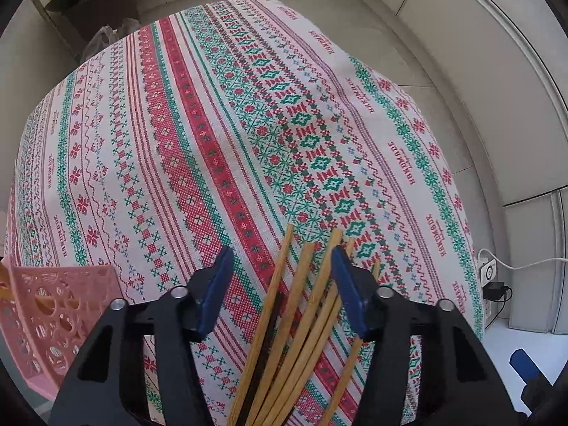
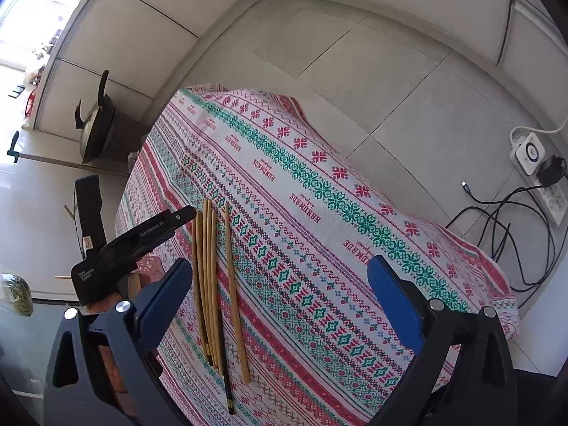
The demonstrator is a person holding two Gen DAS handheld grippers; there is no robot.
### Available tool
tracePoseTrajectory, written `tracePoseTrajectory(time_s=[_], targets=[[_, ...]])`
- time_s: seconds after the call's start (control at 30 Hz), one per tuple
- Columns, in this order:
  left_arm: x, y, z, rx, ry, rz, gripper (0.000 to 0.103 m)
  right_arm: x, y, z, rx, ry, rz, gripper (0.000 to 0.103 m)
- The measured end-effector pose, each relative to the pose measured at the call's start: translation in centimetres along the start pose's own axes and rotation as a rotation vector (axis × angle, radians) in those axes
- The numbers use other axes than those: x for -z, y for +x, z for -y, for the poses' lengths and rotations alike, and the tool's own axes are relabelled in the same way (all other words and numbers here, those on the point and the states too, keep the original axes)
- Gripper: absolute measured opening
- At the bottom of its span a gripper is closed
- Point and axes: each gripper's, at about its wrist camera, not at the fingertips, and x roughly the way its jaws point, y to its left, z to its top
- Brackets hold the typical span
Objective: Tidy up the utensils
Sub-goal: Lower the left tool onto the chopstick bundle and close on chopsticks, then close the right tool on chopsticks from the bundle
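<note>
My left gripper points steeply down at the patterned tablecloth, tips close over the cloth. Off to the left of its left finger sits the pink perforated basket, at the table's edge. Between my two blue pads lies the fan of wooden chopsticks, with one black chopstick among them. The jaws stand about half open; the sticks run up between the fingers, the rightmost ones passing under or against my right pad, while the left pad stands clear of them with bare cloth between. I cannot tell whether the right pad presses on any stick, so I do not call this a grip.

My right gripper tilts down at a gentler slant over the same cloth, rolled so that the table runs diagonally across its view. Its jaws are spread wide and hold nothing. Beyond its left finger I see my left gripper reaching over the sticks. The bundle of chopsticks lies just inside my left pad, one stick lying slightly apart to the right of the rest, the black chopstick's end poking out nearest me. From there to the right pad is only bare patterned cloth. Past the right finger, on the floor, lie a power strip and dark cables.
</note>
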Motion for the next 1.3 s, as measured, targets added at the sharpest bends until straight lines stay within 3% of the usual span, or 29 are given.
tracePoseTrajectory(time_s=[0.17,0.3,0.5,0.57,0.67,0.8,1.2,1.3], targets=[[-0.9,1.0,-0.5,-0.029,0.007,0.014,0.03,-0.3,0.5,-0.1,0.001,0.008,-0.009,0.096],[-1.6,0.9,-1.0,0.01,-0.001,0.013,0.029,-0.3,0.7,-0.2,0.003,0.005,-0.019,0.096],[-1.7,1.4,-1.0,-0.006,0.024,-0.02,0.022,-0.3,0.8,0.0,0.012,0.01,-0.017,0.096],[-1.3,1.6,-0.5,-0.03,0.047,0.002,0.02,-0.3,0.9,0.1,0.018,0.011,-0.015,0.096],[-1.0,1.6,-0.3,-0.055,0.063,0.023,0.006,-0.3,1.1,-0.1,0.033,0.003,-0.012,0.096],[-0.1,1.4,0.1,-0.075,0.077,0.06,0.005,-0.4,2.1,-1.0,0.05,-0.011,-0.021,0.096],[8.6,-9.9,-0.5,-0.041,0.103,0.256,0.004,-0.8,7.9,-6.4,0.119,-0.14,-0.026,0.095],[11.1,-12.9,-0.8,-0.049,0.116,0.328,0.004,-0.9,9.5,-7.3,0.13,-0.153,-0.059,0.087]])
